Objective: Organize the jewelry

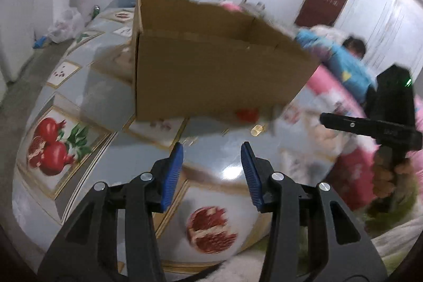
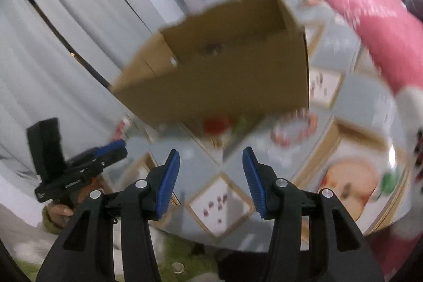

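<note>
An open cardboard box (image 1: 211,62) stands on a glossy table printed with pomegranates (image 1: 105,86); it also shows in the right wrist view (image 2: 224,81) with a small dark item inside, too blurred to name. A beaded bracelet (image 2: 294,130) lies on the table right of the box. A small yellowish piece (image 1: 256,130) and a red patch, perhaps printed fruit (image 1: 247,114), lie at the box's near side. My left gripper (image 1: 211,149) is open and empty above the table. My right gripper (image 2: 211,153) is open and empty, short of the box.
The right gripper's body (image 1: 370,128) shows at the right of the left wrist view, the left gripper's body (image 2: 79,165) at the left of the right wrist view. A pink cushion (image 2: 375,25) lies right of the table. A child in blue (image 1: 341,62) sits behind it.
</note>
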A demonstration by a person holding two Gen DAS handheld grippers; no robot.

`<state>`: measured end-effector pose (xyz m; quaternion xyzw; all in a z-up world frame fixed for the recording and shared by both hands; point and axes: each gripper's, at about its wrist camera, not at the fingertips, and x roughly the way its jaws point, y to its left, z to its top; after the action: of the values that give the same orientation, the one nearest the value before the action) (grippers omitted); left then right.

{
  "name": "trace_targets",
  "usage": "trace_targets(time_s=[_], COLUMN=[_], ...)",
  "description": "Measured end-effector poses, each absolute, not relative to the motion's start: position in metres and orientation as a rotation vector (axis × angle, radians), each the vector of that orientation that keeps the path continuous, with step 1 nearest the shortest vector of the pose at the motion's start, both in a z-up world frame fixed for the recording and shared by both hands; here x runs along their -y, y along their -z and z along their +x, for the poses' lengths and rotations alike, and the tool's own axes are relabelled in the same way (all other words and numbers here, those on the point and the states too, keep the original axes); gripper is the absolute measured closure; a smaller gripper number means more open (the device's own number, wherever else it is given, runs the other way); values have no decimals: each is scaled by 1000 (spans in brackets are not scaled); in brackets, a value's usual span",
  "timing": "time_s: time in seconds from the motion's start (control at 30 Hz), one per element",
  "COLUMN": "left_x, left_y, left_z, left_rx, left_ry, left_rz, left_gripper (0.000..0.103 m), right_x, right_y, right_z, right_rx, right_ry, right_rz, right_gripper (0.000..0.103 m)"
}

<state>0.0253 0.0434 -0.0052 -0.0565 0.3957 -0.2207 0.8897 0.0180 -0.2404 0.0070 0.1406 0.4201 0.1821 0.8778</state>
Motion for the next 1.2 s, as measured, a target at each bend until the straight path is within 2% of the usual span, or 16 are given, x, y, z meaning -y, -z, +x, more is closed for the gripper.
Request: trace_targets(time_s=[0.13,0.33,0.7,0.9,0.97,1.2], left_x=[-29,-24,-9,-4,-4,-1], left_y=[16,25,40,41,41,41], left_z=[26,44,60,62,63,63], left_rx=[-817,-795,-829,-815,-813,-806], left_ry=[396,393,377,363,362,362], left_rz=[14,34,112,138,140,146], left_gripper=[60,60,74,74,74,74], right_x=[227,207,198,198,198,193], right_y=[19,29,28,30,31,31], right_z=[21,22,26,25,26,34], right_rx=[-906,-896,-865,-862,-862,-853], right_ry=[-305,-273,-276,-257,-253,-240], right_rz=[265,206,181,146,139,120], right_gripper=[54,56,57,57,62,64])
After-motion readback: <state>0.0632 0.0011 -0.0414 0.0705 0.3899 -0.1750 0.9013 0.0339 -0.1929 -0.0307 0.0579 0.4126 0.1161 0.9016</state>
